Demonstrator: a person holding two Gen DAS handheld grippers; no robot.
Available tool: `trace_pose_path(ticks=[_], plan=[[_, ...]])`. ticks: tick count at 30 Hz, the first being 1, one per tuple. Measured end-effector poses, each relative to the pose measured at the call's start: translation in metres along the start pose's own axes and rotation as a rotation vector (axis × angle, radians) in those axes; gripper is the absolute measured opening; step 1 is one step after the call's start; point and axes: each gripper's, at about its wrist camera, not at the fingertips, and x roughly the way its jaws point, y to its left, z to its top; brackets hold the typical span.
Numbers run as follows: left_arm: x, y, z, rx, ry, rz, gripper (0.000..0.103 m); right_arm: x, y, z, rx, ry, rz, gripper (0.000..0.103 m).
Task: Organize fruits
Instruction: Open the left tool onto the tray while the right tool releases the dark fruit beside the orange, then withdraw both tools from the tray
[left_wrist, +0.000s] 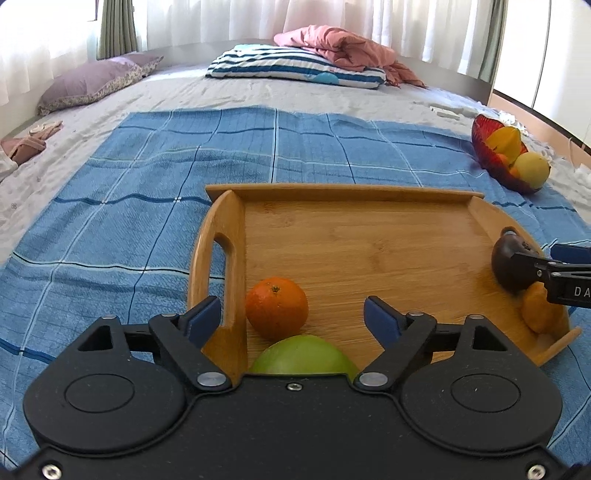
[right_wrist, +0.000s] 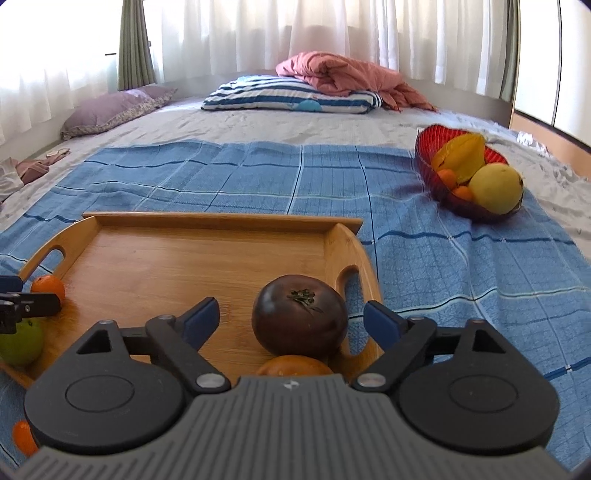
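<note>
Far left on the bed lies a purple pillow (left_wrist: 88, 83), and beneath everything a blue checked cloth (left_wrist: 147, 206) is spread over the grey sheet. On that cloth sits a wooden tray (left_wrist: 351, 192) with a cut-out handle at each end. The left gripper (left_wrist: 293, 319) hangs over the tray's left end with its jaws spread wide and nothing between them; one blue pad (left_wrist: 201, 319) sits over the left handle wall. Just inside that wall an orange (left_wrist: 277, 312) rests on the tray floor, and a green apple (left_wrist: 304, 356) lies right in front of it, partly hidden by the gripper body. The middle of the tray is bare wood. Toward the tray's right end a dark purple-brown round fruit (right_wrist: 300, 319) with a dried green calyx stands beside the right handle, touching a smaller orange-yellow fruit (right_wrist: 293, 365) nearer the camera. The right gripper (right_wrist: 291, 319) has its jaws wide apart on either side of the dark fruit, pads not touching it. Behind, a striped pillow (right_wrist: 291, 94) and a crumpled pink blanket (right_wrist: 351, 79) lie at the head of the bed. Far right, at the cloth's edge, a red bowl (right_wrist: 428, 162) holds a starfruit (right_wrist: 461, 155), a big yellow-green fruit (right_wrist: 496, 188) and small orange ones
</note>
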Motion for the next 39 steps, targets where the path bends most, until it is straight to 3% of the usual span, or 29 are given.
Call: trace_pose_path(ticks=[4,24,39], plan=[[-0.008,0.000,-0.002,0.006,-0.015,-0.008,0.089,-0.010,0.002,-0.001,-0.026,-0.039,-0.003,0.103],[-0.067,-0.019,-0.025,0.064,-0.143,-0.055,0.099,-0.064,0.011,-0.019,-0.060,-0.188,0.019,0.103],[-0.095,-0.021,-0.063,0.061,-0.160,-0.065,0.102,-0.094,0.027,-0.054,-0.128,-0.265,0.013,0.103]])
